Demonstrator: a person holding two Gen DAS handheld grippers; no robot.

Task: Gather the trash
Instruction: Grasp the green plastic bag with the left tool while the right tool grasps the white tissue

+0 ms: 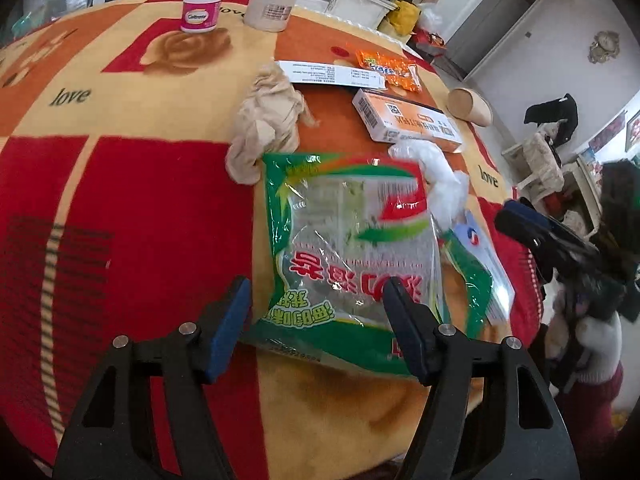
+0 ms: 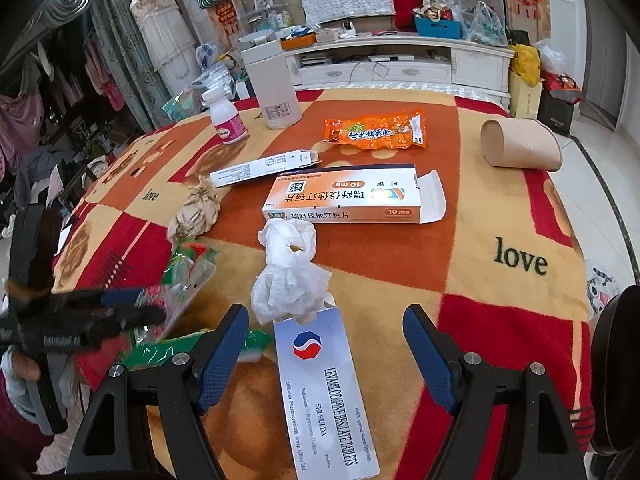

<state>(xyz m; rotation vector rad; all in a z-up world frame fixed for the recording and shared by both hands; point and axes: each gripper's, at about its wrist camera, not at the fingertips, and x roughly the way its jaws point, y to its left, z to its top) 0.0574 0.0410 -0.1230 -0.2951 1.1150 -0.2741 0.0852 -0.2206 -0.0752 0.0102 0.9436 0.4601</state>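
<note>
A green and clear plastic food bag (image 1: 352, 248) lies flat on the blanket-covered table. My left gripper (image 1: 318, 300) straddles its near end, open, with one pad over the bag and the other just clear of its edge. In the right wrist view that left gripper (image 2: 124, 312) is a blur at the left, over the bag (image 2: 188, 268). My right gripper (image 2: 324, 316) is open around a white tablet box (image 2: 324, 392) that rests on the table, pads apart from it. A crumpled white tissue (image 2: 288, 272) sits just beyond the box.
Further back lie a beige paper wad (image 2: 196, 212), an orange medicine box (image 2: 344, 200), a long white carton (image 2: 260, 168), an orange snack wrapper (image 2: 376, 132) and a cardboard tube (image 2: 520, 144). A pink-labelled bottle (image 2: 226, 120) and a white canister (image 2: 276, 88) stand at the far edge.
</note>
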